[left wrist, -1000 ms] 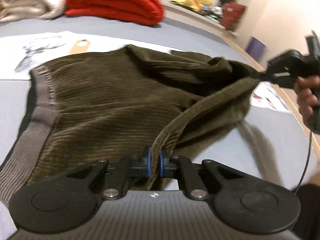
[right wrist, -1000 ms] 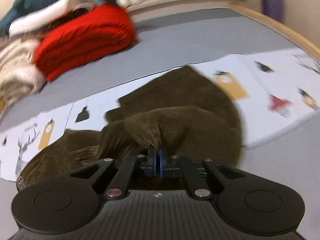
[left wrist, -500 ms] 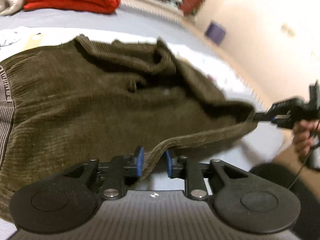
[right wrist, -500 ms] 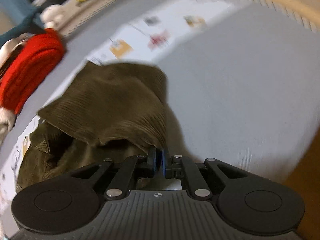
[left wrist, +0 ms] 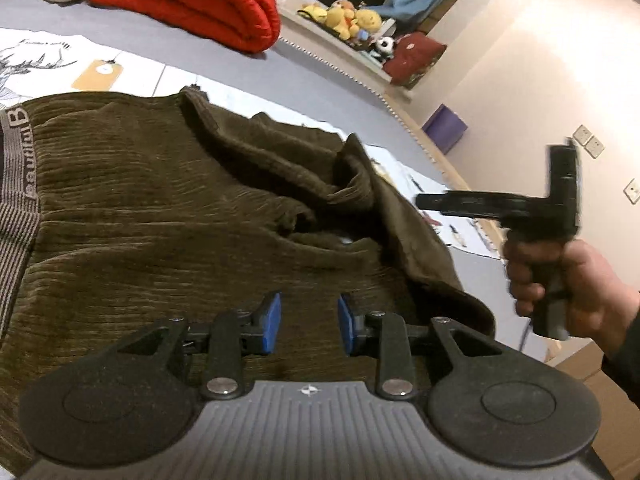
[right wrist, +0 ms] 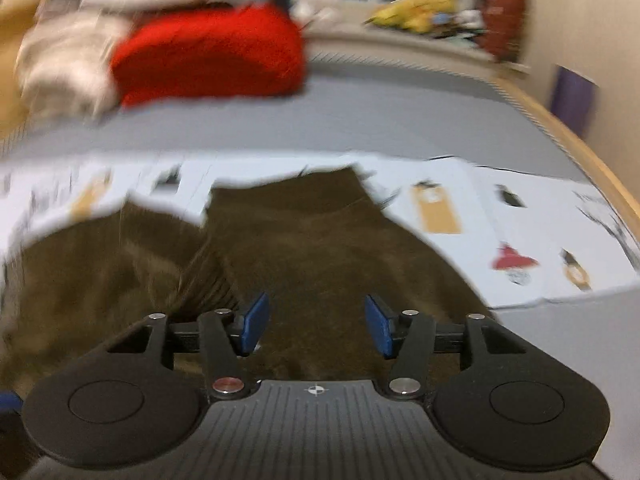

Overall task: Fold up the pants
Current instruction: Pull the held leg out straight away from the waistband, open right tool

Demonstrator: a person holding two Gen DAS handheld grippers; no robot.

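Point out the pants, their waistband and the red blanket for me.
pants [left wrist: 168,216], left wrist view, main corduroy panel.
waistband [left wrist: 18,184], left wrist view, grey elastic band.
red blanket [left wrist: 192,0], left wrist view, folded top.

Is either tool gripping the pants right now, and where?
Neither. The left tool and right tool are both open, with nothing between the blue pads, above the brown corduroy pants.

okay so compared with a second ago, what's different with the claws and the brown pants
Both claws have let go. The left claw, shut on the pants' edge a second ago, now stands open above the cloth. The right claw, which was pinching and carrying a leg across, is open too and has drawn back. The pants now lie folded over, slack and rumpled. The red blanket and printed sheet stayed put.
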